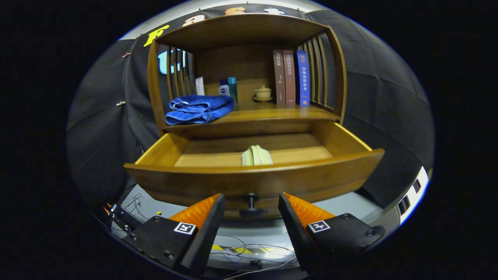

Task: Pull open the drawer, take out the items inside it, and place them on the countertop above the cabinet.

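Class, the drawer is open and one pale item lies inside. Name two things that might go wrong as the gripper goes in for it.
1. The folded pale cloth lies flat against the drawer front; the open gripper, flanking the knob, must clear that wall and may pinch only a top layer.
2. On the countertop, the blue towel, bottles and lidded cup leave limited space; placing could knock something.
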A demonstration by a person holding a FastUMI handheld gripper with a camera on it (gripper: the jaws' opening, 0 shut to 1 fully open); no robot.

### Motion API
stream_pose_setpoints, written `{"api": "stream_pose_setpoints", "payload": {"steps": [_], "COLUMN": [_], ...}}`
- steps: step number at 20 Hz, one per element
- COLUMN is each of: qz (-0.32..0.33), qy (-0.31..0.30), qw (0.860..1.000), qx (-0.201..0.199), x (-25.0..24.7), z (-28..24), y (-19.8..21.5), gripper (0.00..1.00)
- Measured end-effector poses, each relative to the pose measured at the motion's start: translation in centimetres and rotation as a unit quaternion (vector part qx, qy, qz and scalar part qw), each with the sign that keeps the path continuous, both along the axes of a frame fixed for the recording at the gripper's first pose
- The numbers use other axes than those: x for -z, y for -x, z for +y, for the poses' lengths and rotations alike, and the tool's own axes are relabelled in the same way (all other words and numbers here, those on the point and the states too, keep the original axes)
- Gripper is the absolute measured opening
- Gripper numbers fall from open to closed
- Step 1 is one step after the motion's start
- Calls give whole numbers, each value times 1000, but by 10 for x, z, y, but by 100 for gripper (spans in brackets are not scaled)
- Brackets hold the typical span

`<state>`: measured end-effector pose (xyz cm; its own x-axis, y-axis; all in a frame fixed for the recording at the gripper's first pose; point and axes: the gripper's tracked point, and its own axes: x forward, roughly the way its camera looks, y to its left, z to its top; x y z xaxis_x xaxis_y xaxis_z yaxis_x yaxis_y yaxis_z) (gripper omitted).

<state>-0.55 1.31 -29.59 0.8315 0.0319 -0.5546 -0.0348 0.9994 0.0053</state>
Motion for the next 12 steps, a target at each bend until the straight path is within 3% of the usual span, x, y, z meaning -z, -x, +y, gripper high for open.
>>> {"api": "stream_pose_setpoints", "payload": {"steps": [5, 12], "qz": [24, 176], "qy": [1, 4], "qw": [1000, 984], "qx": [-11, -4], "x": [-29, 26], "z": [-5, -16], "y": [-68, -136], "gripper": [90, 93]}}
